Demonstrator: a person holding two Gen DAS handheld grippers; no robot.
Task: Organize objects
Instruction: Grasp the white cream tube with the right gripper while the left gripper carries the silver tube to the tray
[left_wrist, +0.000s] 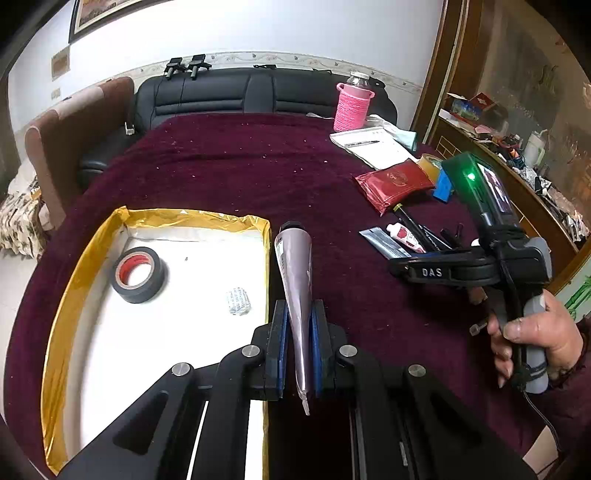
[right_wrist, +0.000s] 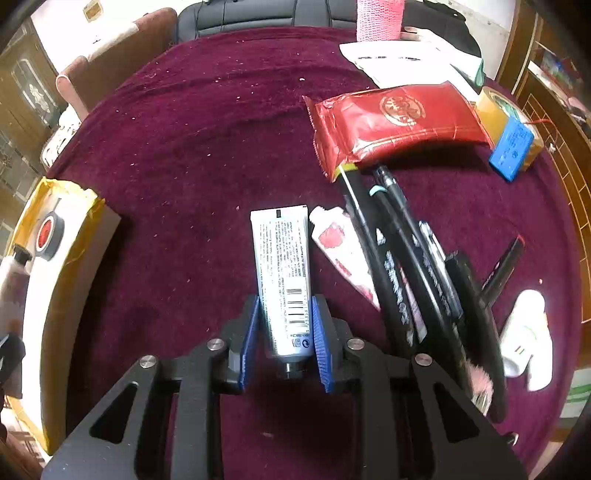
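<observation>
Left fingers (left_wrist: 300, 328) clamping mauve tube (left_wrist: 295, 266), right fingers (right_wrist: 284, 332) flanking white tube (right_wrist: 282, 273), contact unclear

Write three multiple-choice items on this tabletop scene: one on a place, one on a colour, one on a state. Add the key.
1. Where does the black tape roll lie?
A. In the gold-edged box
B. On the sofa
C. On the notepad

2. What colour is the bottle's knitted sleeve?
A. Green
B. Pink
C. Grey

3. What is the left tool doing?
A. Hanging open
B. Gripping a pen
C. Shut on the purple tube

Key: 1 A, the roll rests on the box's white floor; 2 B, the sleeve is pink; 3 C, both pads press the tube.
</observation>
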